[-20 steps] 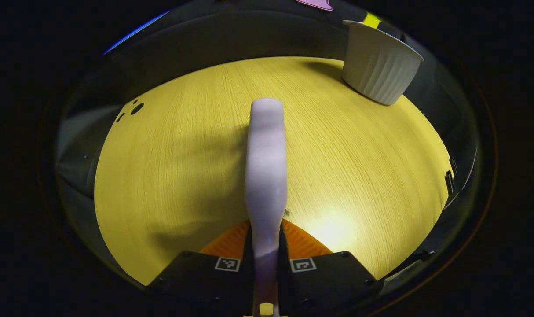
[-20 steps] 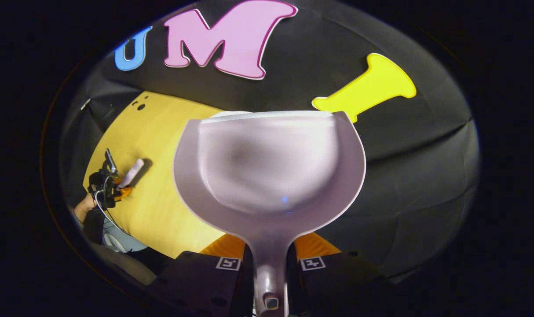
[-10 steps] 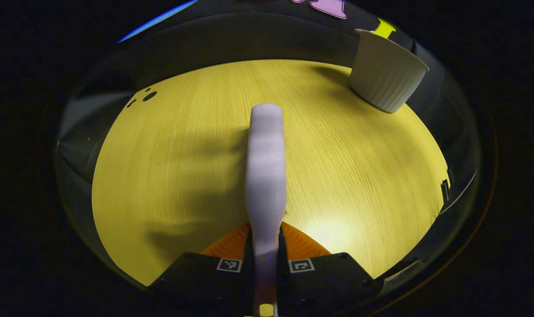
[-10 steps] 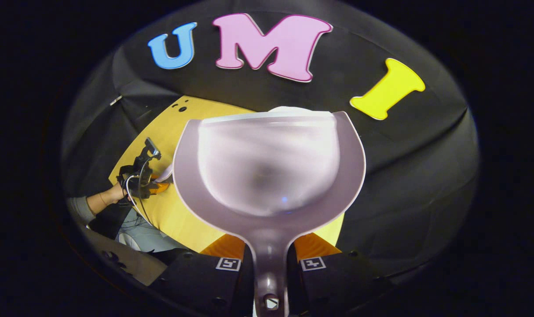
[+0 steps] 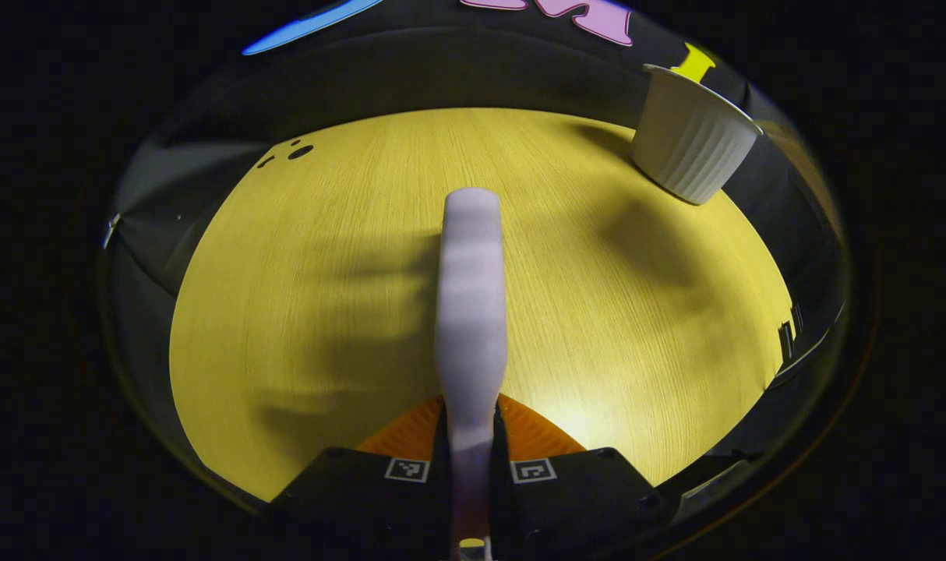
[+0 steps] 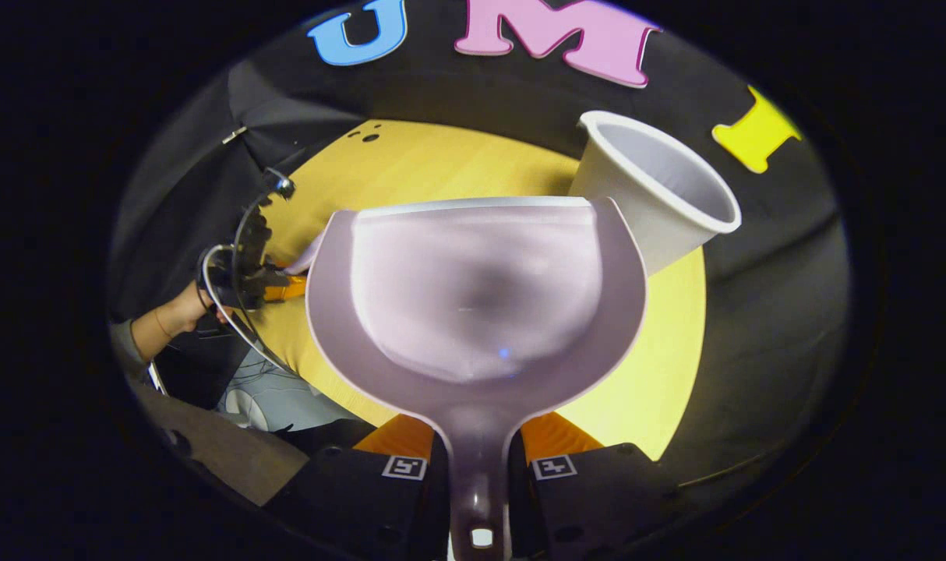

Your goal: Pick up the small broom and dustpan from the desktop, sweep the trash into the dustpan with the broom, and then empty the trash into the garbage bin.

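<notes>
Above the yellow wood-grain desktop (image 5: 325, 312), the left gripper (image 5: 471, 436) clenched the pale lilac plastic broom handle (image 5: 471, 312). The right gripper (image 6: 477, 460) gripped the glossy lilac plastic dustpan (image 6: 477, 296), which blocked part of the desktop. Beyond, at the desktop's far edge, stood the white ribbed garbage bin (image 6: 660, 202).

hand-held gripper (image 5: 471, 436) | black housing | square markers | looped cable (image 6: 235, 257) | grey sleeve (image 6: 121, 340)
</notes>
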